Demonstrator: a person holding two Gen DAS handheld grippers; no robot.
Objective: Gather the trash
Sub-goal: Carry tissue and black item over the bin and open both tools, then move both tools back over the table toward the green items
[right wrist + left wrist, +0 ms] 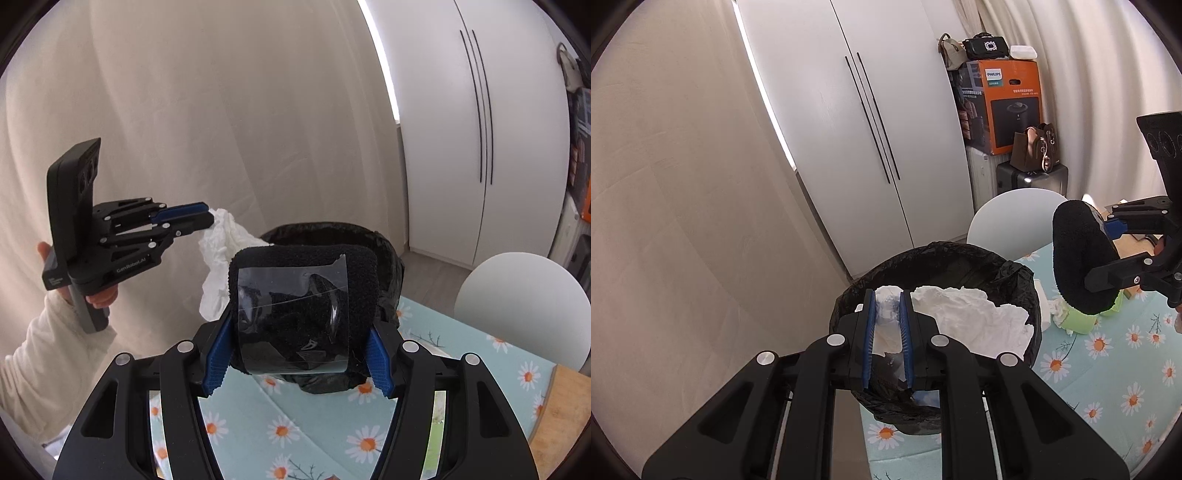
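My left gripper [886, 325] is shut on a crumpled white tissue [886, 328] and holds it above the black-lined trash bin [934, 258]; the tissue hangs over the bin's left rim in the right wrist view [221, 254]. My right gripper [299, 354] is shut on a black fuzzy pad with clear tape [303, 295], held in front of the bin [332, 230]. The left gripper also shows in the right wrist view [207, 218]. The pad shows at the right of the left wrist view [1078, 258].
The bin stands on a table with a daisy-print cloth [1108, 369]. More tissue and a green object [1078, 321] lie on the table behind the pad. A white chair [1012, 218] stands beyond. White cupboards [857, 129] and stacked boxes [1008, 107] are behind.
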